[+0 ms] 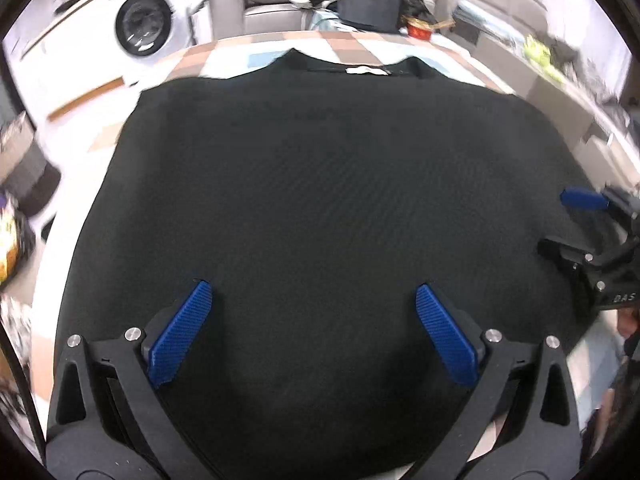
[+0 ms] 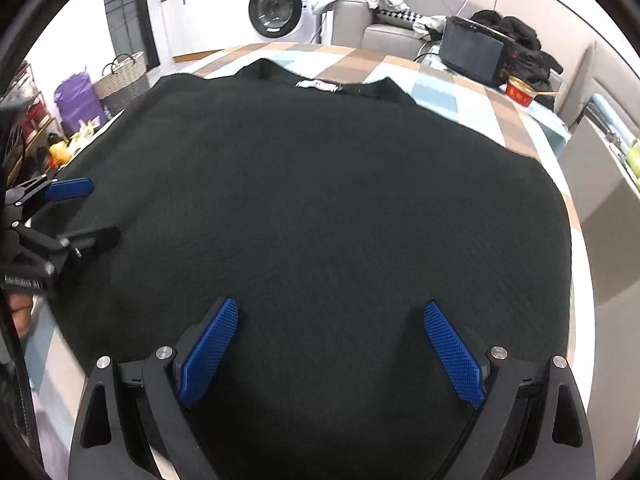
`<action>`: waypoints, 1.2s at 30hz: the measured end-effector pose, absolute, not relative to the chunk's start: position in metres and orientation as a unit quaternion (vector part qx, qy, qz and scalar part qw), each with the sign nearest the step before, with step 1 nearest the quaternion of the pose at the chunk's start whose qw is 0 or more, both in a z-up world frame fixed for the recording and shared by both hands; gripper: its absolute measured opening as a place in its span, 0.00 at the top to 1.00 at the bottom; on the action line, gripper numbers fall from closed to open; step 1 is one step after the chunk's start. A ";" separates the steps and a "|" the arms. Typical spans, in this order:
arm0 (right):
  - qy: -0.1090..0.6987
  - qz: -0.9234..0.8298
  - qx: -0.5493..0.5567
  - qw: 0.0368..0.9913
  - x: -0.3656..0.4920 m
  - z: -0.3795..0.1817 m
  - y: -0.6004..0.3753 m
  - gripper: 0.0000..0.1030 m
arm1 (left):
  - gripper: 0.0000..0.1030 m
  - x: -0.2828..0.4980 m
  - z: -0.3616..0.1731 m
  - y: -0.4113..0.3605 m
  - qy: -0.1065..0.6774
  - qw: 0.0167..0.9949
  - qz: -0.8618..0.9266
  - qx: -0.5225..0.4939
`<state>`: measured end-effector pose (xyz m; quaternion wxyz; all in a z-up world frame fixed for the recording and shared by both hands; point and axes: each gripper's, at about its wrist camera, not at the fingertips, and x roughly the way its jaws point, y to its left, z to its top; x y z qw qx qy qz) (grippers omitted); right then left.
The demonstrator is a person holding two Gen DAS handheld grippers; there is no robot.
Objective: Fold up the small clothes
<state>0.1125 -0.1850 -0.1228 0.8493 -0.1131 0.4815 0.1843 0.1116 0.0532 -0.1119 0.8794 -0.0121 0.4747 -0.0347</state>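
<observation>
Garment (image 1: 320, 208), dark and spread flat, is lying beneath and ahead of both sets of fingers on a checked cloth (image 2: 472, 92). Left gripper (image 1: 314, 334) and right gripper (image 2: 330, 354) are hovering wide open, gripping nothing. Beyond the fingertips, a washing machine (image 2: 280, 6), dark box (image 2: 474, 56) and red bowl (image 2: 520, 92) are sitting

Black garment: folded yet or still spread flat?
Spread flat. The black garment lies open across the checked table, collar label visible at the far edge, no fold visible.
</observation>
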 end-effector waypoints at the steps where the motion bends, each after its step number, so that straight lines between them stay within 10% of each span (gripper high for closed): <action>1: 0.483 0.184 -0.113 0.848 0.106 -0.122 -0.189 0.07 | 0.01 0.103 -0.110 0.058 0.474 0.880 -0.031 -0.020; 12: 0.473 0.145 -0.075 0.866 0.065 -0.101 -0.222 0.07 | 0.02 0.002 -0.087 0.134 0.478 0.869 0.060 -0.117; 22: 0.439 0.177 -0.072 0.878 0.054 -0.077 -0.193 0.07 | 0.23 0.000 -0.101 0.159 0.432 0.879 0.075 -0.187; 25: 0.438 0.167 -0.066 0.881 0.054 -0.076 -0.196 0.07 | 0.36 0.026 -0.104 0.138 0.426 0.888 0.059 -0.164; 27: 0.439 0.157 -0.051 0.883 0.054 -0.078 -0.201 0.07 | 0.72 0.042 -0.104 0.131 0.425 0.889 0.057 -0.158; 36: 0.463 0.150 -0.033 0.873 0.051 -0.093 -0.215 0.07 | 0.85 0.043 -0.079 0.139 0.391 0.903 0.071 -0.165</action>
